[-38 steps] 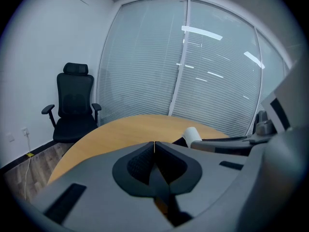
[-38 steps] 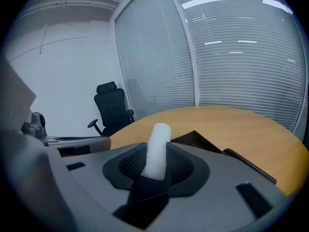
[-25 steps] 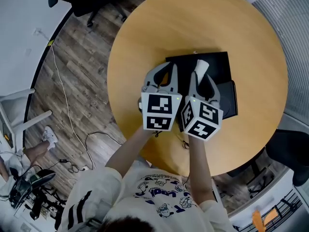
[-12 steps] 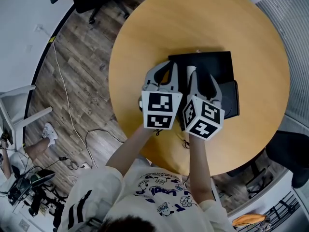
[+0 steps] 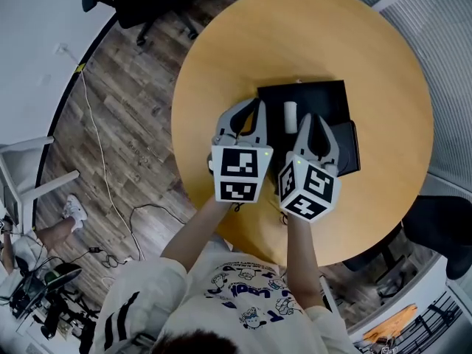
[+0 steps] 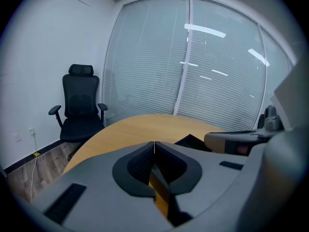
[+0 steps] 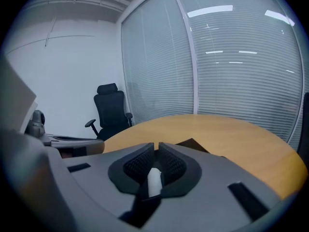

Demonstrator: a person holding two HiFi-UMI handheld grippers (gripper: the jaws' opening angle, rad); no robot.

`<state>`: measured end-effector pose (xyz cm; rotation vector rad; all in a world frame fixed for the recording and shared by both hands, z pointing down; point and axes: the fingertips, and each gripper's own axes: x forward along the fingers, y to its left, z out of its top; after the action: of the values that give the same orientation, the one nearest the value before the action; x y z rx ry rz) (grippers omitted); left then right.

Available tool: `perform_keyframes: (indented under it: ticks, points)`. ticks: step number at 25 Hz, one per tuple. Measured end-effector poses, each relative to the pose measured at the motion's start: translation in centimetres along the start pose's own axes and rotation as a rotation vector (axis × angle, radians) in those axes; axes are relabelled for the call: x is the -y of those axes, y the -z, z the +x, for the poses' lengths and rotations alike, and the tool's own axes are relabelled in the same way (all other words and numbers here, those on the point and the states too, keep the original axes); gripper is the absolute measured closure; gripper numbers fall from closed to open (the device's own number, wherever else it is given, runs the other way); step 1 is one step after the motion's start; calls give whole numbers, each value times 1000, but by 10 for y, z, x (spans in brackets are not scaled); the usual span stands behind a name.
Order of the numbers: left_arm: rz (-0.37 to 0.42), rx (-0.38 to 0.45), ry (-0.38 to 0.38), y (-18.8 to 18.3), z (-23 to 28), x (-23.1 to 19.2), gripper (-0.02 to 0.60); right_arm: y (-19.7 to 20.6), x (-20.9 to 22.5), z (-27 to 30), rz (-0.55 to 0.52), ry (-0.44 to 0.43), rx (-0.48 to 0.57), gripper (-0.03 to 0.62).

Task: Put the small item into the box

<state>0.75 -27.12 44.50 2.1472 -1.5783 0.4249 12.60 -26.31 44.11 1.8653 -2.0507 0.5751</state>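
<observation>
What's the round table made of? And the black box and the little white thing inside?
The table looks like wood or veneer: honey-coloured, smooth, softly matte. The black box may be cardboard or plastic: flat, dull walls. The little white thing looks smooth, maybe plastic or paper; too small to tell.

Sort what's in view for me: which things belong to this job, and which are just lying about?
Job:
- white cylinder, lying in the box
- black box, open on the round table
- right gripper, jaws shut, over the box

Lying about:
- left gripper, shut on nothing
- black office chair
- white shoe on the floor
</observation>
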Motion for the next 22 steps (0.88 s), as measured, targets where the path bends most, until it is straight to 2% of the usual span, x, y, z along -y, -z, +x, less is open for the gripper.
perform_keyframes:
  ticks: [13, 22]
  points:
    - [42, 108, 62, -39, -67, 15, 563, -35, -24, -65, -18, 33, 101, 549]
    - [58, 158, 80, -52, -120, 16, 563, -47, -39, -116, -23, 57, 151, 551]
